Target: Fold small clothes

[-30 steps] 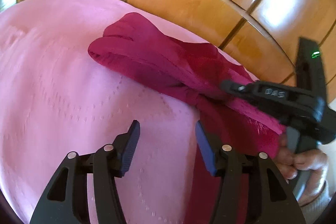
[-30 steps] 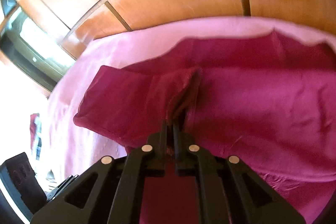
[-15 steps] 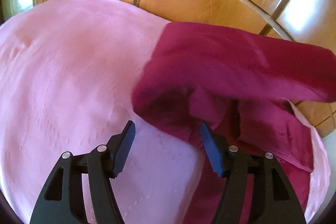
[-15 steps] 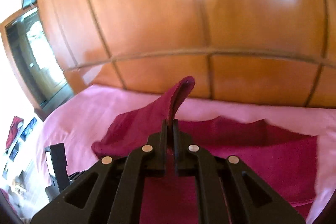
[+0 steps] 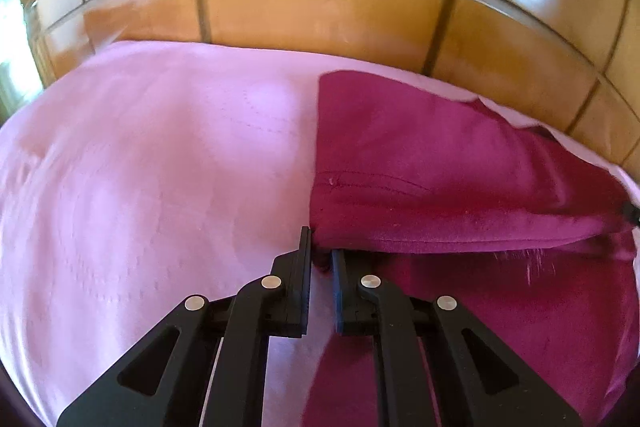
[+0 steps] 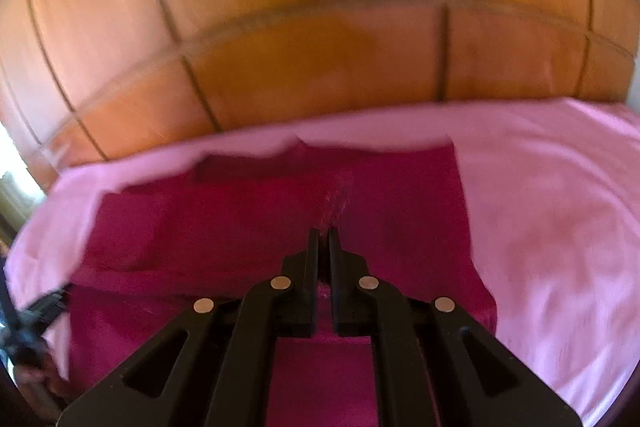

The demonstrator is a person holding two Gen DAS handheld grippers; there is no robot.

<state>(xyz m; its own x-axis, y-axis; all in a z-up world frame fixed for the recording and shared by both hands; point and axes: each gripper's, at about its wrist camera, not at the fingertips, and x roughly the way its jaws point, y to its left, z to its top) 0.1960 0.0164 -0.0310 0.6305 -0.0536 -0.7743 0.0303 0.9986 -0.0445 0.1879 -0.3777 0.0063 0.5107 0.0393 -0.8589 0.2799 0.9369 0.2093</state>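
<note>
pink bedsheet [image 5: 140, 167], wooden panelled wall [image 5: 320, 11]

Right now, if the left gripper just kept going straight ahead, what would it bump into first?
The left gripper already pinches the near corner of the red garment, so more of that cloth comes first. Beyond it lie the pink sheet and then the wooden wall, though depth is hard to judge.

The left gripper [image 5: 321, 247] reached forward low over the bed, its jaws nearly together — pinched on the near left corner of the magenta garment [image 5: 440, 187]. The right gripper [image 6: 323, 239] sat level — jaws closed to a thin slit, clamping the cloth's near edge.
</note>
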